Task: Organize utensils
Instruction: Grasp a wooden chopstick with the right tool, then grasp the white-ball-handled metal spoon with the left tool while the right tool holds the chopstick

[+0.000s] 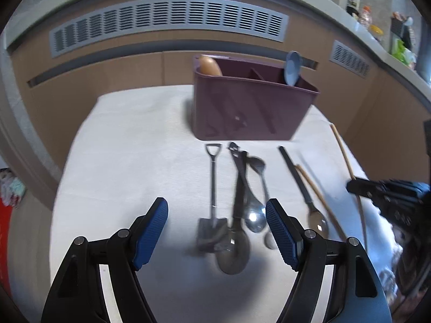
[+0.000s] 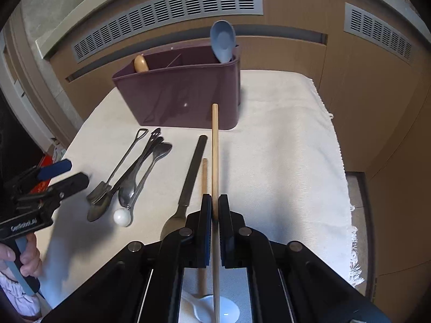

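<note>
My right gripper (image 2: pixel 215 199) is shut on a long wooden stick (image 2: pixel 214 140) that points toward the maroon utensil caddy (image 2: pixel 183 94). The caddy holds a blue spoon (image 2: pixel 222 40) at its right end and a wooden spoon (image 2: pixel 140 63) at its left. My left gripper (image 1: pixel 216 207) hangs open above a cluster of metal utensils: a shovel-shaped spoon (image 1: pixel 212 177), a large spoon (image 1: pixel 234 253) and smaller spoons (image 1: pixel 254 219). Nothing touches its pads. A black-handled spoon (image 2: pixel 194 172) and a second wooden handle (image 2: pixel 204 183) lie beside the held stick.
A white cloth (image 1: pixel 129 148) covers the table; its fringed edge (image 2: pixel 347 188) drops off on the right. Behind the caddy stands a brown panel with grey vents (image 1: pixel 167 21). A person's hand (image 2: pixel 27 258) grips the left tool. White spoon bowls (image 2: pixel 204 306) lie under my right gripper.
</note>
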The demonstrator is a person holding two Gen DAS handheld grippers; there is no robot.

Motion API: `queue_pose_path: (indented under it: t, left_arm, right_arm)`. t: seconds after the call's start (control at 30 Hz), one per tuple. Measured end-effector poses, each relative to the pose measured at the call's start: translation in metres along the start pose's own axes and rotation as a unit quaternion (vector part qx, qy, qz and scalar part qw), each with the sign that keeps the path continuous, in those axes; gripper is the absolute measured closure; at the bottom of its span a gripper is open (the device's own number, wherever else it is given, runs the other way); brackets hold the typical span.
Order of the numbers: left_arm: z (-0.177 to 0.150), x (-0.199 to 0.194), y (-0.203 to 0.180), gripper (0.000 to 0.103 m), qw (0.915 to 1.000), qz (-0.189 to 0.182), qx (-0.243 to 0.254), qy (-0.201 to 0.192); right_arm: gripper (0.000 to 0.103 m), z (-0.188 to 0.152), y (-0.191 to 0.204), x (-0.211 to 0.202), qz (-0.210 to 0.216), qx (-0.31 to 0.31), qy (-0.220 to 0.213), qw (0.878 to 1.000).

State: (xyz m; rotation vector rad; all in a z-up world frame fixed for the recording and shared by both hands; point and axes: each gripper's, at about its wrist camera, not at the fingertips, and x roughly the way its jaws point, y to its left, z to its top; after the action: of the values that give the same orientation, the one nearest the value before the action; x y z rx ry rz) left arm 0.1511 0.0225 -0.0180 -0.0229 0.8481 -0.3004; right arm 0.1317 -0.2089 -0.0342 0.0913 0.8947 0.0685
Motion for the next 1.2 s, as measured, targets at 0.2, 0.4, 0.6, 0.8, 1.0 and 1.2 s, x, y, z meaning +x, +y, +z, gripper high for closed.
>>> queue_pose_path:
  t: [0.2, 0.4, 0.6, 0.8, 1.0, 1.2]
  left_arm:
    - [-0.009, 0.006, -0.004, 0.055, 0.9993, -0.007, 0.023, 0.028]
    - [-0.019, 0.007, -0.027, 0.064, 0.9964, -0.054, 0.052, 0.039]
    - [-0.026, 0.017, -0.063, 0.064, 0.9939, -0.043, 0.093, 0.041]
    - [-0.030, 0.035, -0.076, 0.064, 0.9948, -0.001, 0.088, 0.051]
    - [-0.034, 0.044, -0.073, 0.075, 0.9958, 0.027, 0.080, 0.037]
    - [-0.035, 0.028, -0.063, 0.080, 0.9974, 0.021, 0.069, 0.004]
  right_arm:
    - [0.098, -0.004, -0.002, 0.002, 0.005, 0.002, -0.008, 1.000]
    - [0.098, -0.008, -0.010, 0.007, 0.009, 0.014, -0.009, 1.000]
    - [0.098, -0.013, -0.017, 0.005, 0.012, 0.027, -0.013, 0.999]
    - [0.098, -0.014, -0.018, 0.002, 0.008, 0.027, -0.019, 0.999]
    - [0.098, -0.013, -0.018, 0.001, 0.005, 0.027, -0.017, 0.999]
    - [0.098, -0.011, -0.012, -0.009, -0.002, 0.015, -0.030, 0.999]
